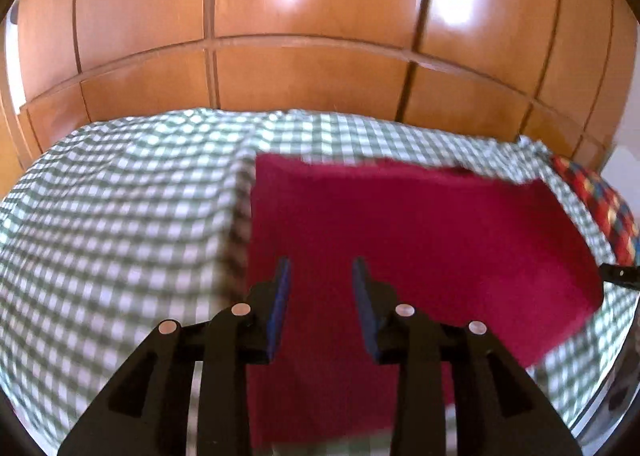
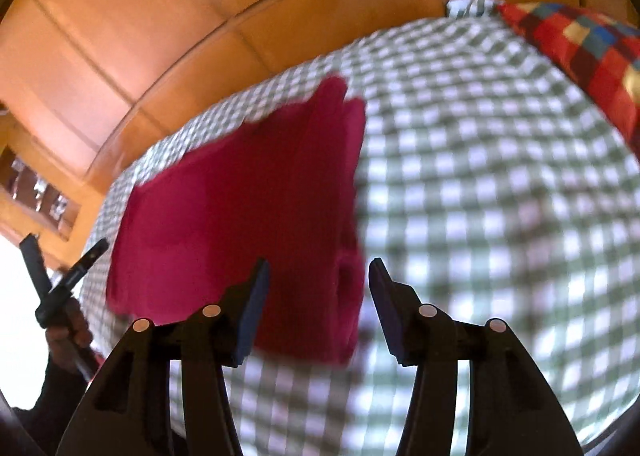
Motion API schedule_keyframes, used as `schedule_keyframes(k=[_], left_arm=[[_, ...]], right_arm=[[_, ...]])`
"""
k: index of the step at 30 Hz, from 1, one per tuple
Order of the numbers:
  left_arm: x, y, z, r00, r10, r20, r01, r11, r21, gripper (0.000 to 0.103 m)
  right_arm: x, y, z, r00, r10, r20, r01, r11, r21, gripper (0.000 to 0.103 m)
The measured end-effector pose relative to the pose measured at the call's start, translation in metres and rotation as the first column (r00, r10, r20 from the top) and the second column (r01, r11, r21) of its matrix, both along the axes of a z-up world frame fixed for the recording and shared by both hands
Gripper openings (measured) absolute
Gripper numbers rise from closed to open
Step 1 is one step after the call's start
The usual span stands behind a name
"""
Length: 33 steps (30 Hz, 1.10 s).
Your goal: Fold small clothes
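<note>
A dark red garment (image 1: 420, 240) lies folded flat on the green-and-white checked cloth (image 1: 120, 216). My left gripper (image 1: 320, 268) is open and empty, hovering above the garment's near left part. In the right wrist view the same garment (image 2: 240, 208) shows a rolled, layered right edge. My right gripper (image 2: 318, 268) is open and empty, above that edge near the garment's near right corner. The left gripper (image 2: 64, 280) also shows at the far left of the right wrist view, with the hand holding it.
A wooden panelled wardrobe (image 1: 312, 36) stands right behind the checked surface. A multicoloured checked cushion (image 2: 580, 56) lies at the far right, also in the left wrist view (image 1: 600, 204). The checked cloth (image 2: 500, 196) stretches right of the garment.
</note>
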<state>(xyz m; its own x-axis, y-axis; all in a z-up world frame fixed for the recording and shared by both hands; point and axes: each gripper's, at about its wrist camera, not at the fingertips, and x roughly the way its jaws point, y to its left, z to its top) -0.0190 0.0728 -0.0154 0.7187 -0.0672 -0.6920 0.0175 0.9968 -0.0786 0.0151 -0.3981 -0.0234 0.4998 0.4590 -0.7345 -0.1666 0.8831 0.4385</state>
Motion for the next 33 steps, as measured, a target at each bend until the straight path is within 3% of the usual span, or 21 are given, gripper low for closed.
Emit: schedule_keyframes(k=[1, 3, 5, 9, 12, 14, 16, 18, 19, 23, 26, 27, 33], left_arm=[[-0.008, -0.003, -0.003, 1.000, -0.010, -0.007, 0.010, 1.000, -0.010, 0.031], [-0.021, -0.005, -0.013, 0.999, -0.024, -0.023, 0.024, 1.000, -0.016, 0.031], [-0.024, -0.006, -0.027, 0.998, -0.012, -0.067, 0.013, 1.000, 0.025, 0.031], [-0.027, -0.006, -0.047, 0.996, -0.003, -0.094, 0.012, 0.995, 0.097, 0.030], [-0.027, -0.009, -0.046, 0.996, 0.004, -0.091, 0.007, 0.993, 0.114, 0.030], [-0.030, -0.005, -0.040, 0.996, 0.013, -0.091, -0.006, 0.996, 0.086, 0.030], [-0.034, 0.005, -0.033, 0.996, 0.025, -0.083, -0.023, 0.999, 0.023, 0.035], [-0.042, 0.017, -0.025, 0.997, 0.044, -0.063, -0.047, 0.998, -0.040, 0.039], [-0.048, 0.025, -0.020, 0.996, 0.072, -0.052, -0.075, 0.996, -0.057, 0.042], [-0.070, 0.053, -0.018, 0.990, 0.128, -0.052, -0.135, 0.979, -0.155, 0.042], [-0.082, 0.062, -0.023, 0.988, 0.139, -0.061, -0.148, 0.974, -0.174, 0.041], [-0.085, 0.063, -0.027, 0.988, 0.137, -0.070, -0.148, 0.971, -0.187, 0.037], [-0.085, 0.051, -0.033, 0.991, 0.109, -0.076, -0.122, 0.971, -0.205, 0.035]], right_arm=[[-0.007, 0.004, -0.003, 1.000, 0.015, -0.005, -0.015, 1.000, -0.004, 0.046], [-0.016, 0.011, -0.010, 1.000, 0.031, -0.004, -0.031, 0.999, -0.027, 0.021], [-0.016, 0.013, -0.012, 1.000, 0.013, 0.009, -0.012, 0.997, -0.071, 0.007], [-0.014, 0.009, -0.013, 0.999, -0.023, 0.032, 0.029, 0.982, -0.189, 0.006], [-0.012, 0.005, -0.034, 1.000, -0.025, -0.005, 0.023, 0.978, -0.208, 0.006], [-0.013, 0.006, -0.033, 0.999, -0.037, 0.001, 0.037, 0.979, -0.202, 0.006], [-0.014, 0.006, -0.028, 0.999, -0.043, 0.005, 0.043, 0.980, -0.196, 0.008], [-0.018, 0.004, -0.021, 0.999, -0.048, 0.015, 0.050, 0.975, -0.215, 0.041], [-0.019, 0.004, -0.015, 0.997, -0.069, 0.034, 0.076, 0.968, -0.239, 0.047], [-0.031, 0.005, 0.015, 0.988, -0.081, 0.135, 0.111, 0.966, -0.235, 0.049], [-0.028, 0.024, 0.030, 0.983, -0.039, 0.179, 0.080, 0.971, -0.226, 0.052], [-0.025, 0.036, 0.031, 0.982, -0.015, 0.187, 0.056, 0.975, -0.217, 0.057], [-0.004, 0.096, 0.023, 0.979, 0.068, 0.190, -0.025, 0.975, -0.222, 0.057]])
